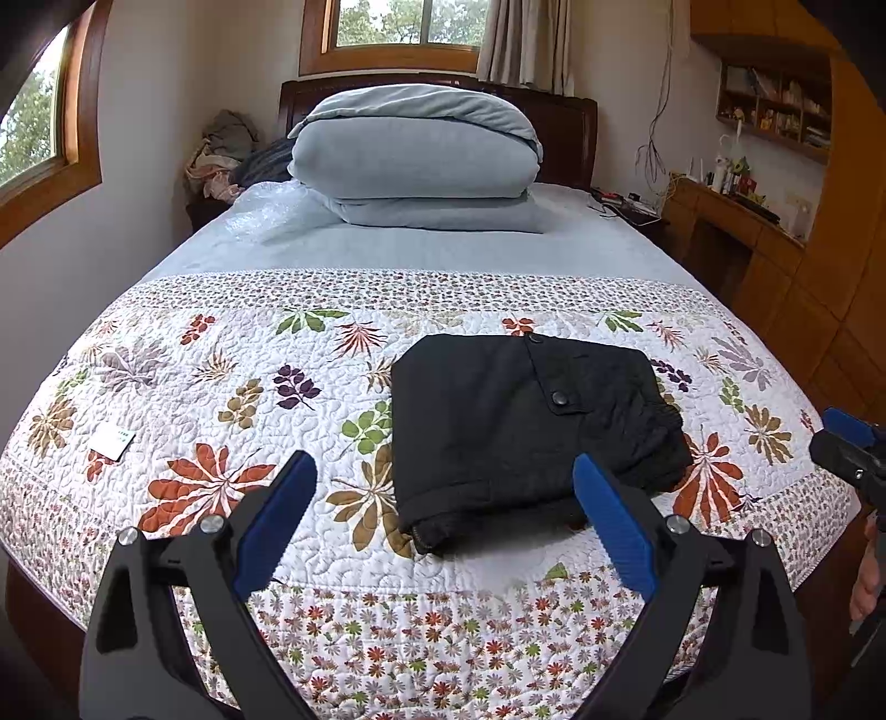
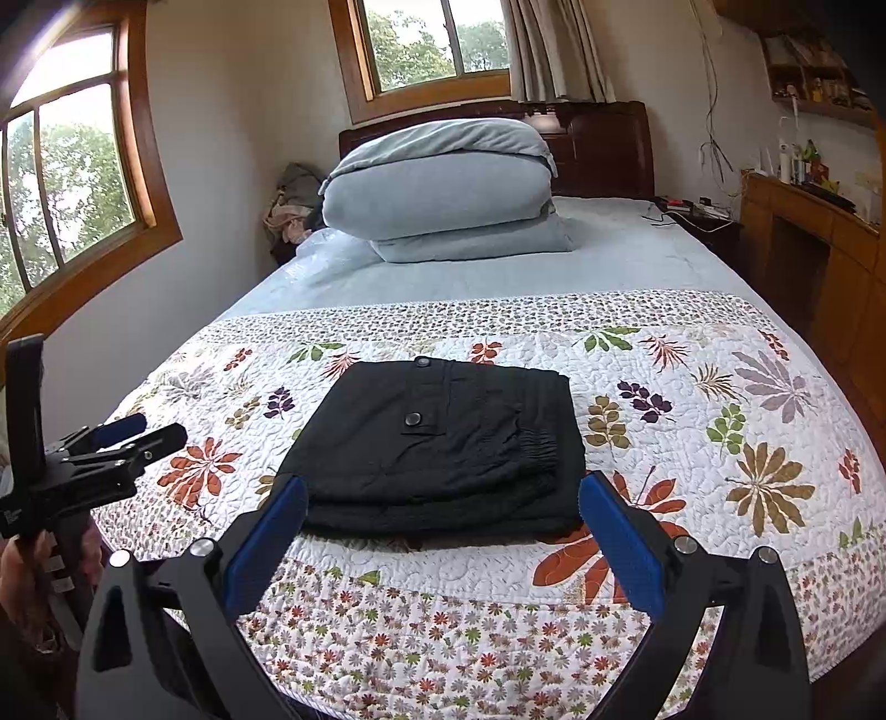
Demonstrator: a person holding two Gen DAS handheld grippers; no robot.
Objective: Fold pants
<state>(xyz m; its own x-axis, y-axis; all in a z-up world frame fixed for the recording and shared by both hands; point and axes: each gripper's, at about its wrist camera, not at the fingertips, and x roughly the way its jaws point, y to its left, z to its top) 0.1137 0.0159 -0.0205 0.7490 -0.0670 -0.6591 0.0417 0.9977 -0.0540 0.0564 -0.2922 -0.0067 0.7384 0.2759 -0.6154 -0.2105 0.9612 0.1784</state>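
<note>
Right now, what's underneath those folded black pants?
The black pants lie folded on the floral quilt, which spreads out around them on all sides. Anything between pants and quilt is covered. Both tongs are open, holding nothing.

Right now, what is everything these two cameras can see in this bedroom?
pants: one, black, folded into a compact stack on the quilt near the foot of the bed
quilt: one, white with coloured leaves and flowers, covering the near part of the bed
card: one, white, on the quilt's left edge
duvet: one, pale blue, folded at the headboard end
headboard: one, dark wood
clothes pile: one, mixed colours, left of the headboard
windows: two, wood-framed, back and left walls
desk: one, wooden, right wall, shelves above
left gripper: black with blue pads, open, empty
right gripper: same, open, empty
</note>
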